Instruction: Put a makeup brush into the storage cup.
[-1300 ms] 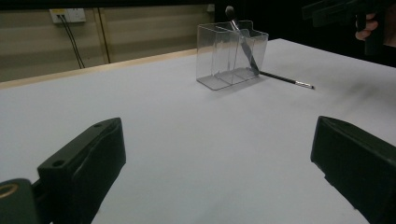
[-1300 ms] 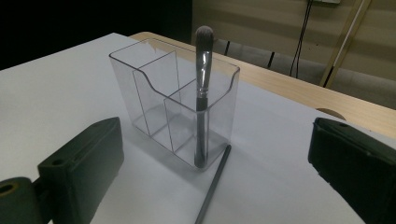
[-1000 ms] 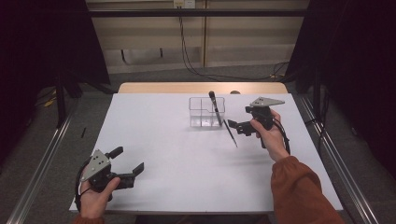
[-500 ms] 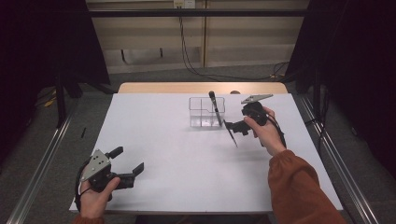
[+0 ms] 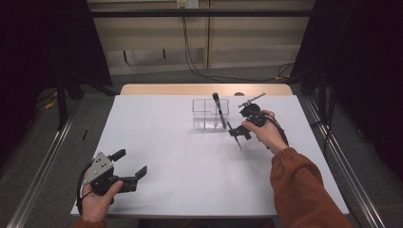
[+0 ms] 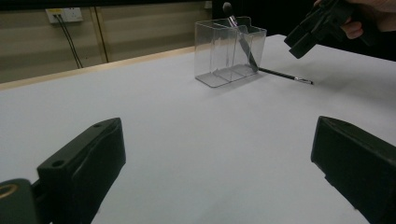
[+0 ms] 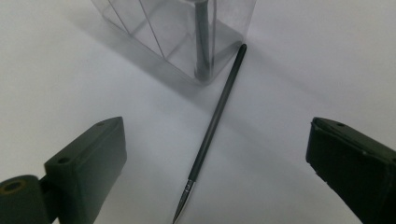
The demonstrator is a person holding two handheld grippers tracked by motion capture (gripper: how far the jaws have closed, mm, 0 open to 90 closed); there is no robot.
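Jaws of the right gripper are wide apart above a thin black brush lying beside the clear box. Left gripper is apart too.

Brush tip perhaps cropped at bottom edge

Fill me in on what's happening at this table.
A person holds a gripper in each hand over a white table. The right gripper, jaws open, hangs just above a thin black brush lying on the table, one end close against a clear plastic organizer. Nothing is gripped yet; it looks lined up for a pick. A second brush already stands in the organizer's right-hand compartment. The left gripper sits open near the front left of the table, holding nothing.
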